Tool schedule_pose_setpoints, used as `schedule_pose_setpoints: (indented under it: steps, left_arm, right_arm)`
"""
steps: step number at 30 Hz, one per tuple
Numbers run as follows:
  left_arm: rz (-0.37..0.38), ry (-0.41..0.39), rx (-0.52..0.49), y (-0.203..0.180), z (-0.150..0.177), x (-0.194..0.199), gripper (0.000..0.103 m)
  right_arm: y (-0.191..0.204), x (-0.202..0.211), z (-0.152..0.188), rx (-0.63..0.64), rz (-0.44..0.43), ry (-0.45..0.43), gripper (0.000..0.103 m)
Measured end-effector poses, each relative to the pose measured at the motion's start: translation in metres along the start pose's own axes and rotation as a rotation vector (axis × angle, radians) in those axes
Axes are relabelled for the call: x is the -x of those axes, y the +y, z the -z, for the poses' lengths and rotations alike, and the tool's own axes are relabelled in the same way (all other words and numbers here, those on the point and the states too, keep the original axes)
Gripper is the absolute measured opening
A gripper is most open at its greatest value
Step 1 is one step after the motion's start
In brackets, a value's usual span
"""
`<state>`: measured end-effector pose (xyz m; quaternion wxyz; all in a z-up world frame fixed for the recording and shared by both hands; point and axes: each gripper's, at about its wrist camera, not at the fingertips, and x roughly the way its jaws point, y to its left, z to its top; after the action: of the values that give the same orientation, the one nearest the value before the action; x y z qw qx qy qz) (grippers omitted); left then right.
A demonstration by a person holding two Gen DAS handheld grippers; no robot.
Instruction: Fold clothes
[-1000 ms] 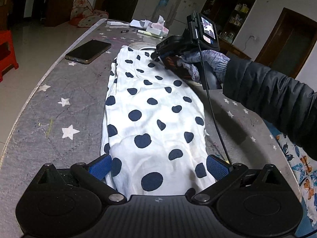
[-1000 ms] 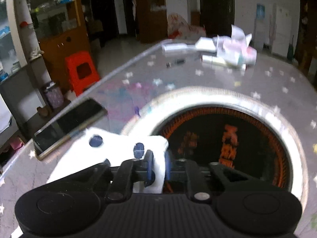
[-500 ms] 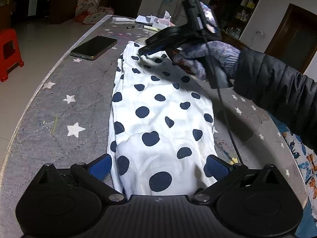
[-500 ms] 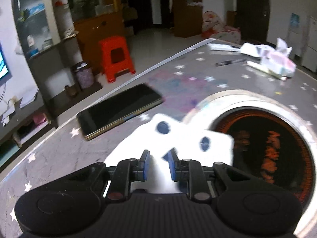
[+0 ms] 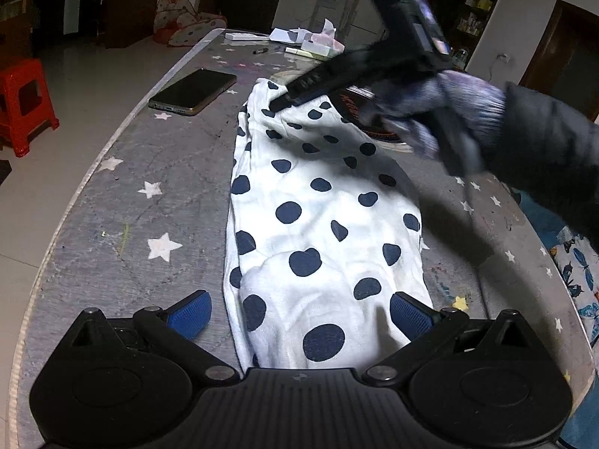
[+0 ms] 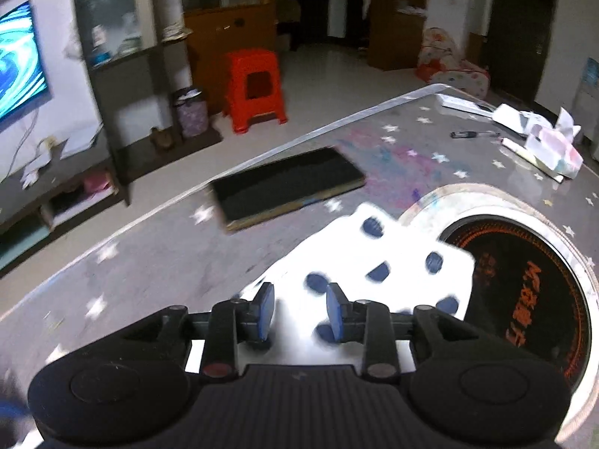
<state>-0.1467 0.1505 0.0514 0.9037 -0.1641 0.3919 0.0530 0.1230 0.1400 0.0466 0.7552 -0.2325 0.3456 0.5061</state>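
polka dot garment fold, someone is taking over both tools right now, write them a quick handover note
Left tool: jaws wide open, straddling the near end of the polka dot garment, not pressing on it.
Right tool: jaws have just been opening; white cloth shows between the pads, but they no longer pinch it. It sits over the far end, beside the round burner.
Garment: a long narrow strip on the star-print table cover, its far corner over the burner rim, the phone to its left.
Done: folded lengthwise into a strip.
Left: probably fold it across, end to end, and smooth it.
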Motion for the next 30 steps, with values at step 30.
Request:
schedule_pose_setpoints:
  steps: [30]
  left_arm:
    - [-0.171, -0.062, 0.044, 0.034, -0.008, 0.009, 0.103]
  right_arm:
    - [0.116, 0.099, 0.122, 0.168, -0.119, 0.061, 0.034]
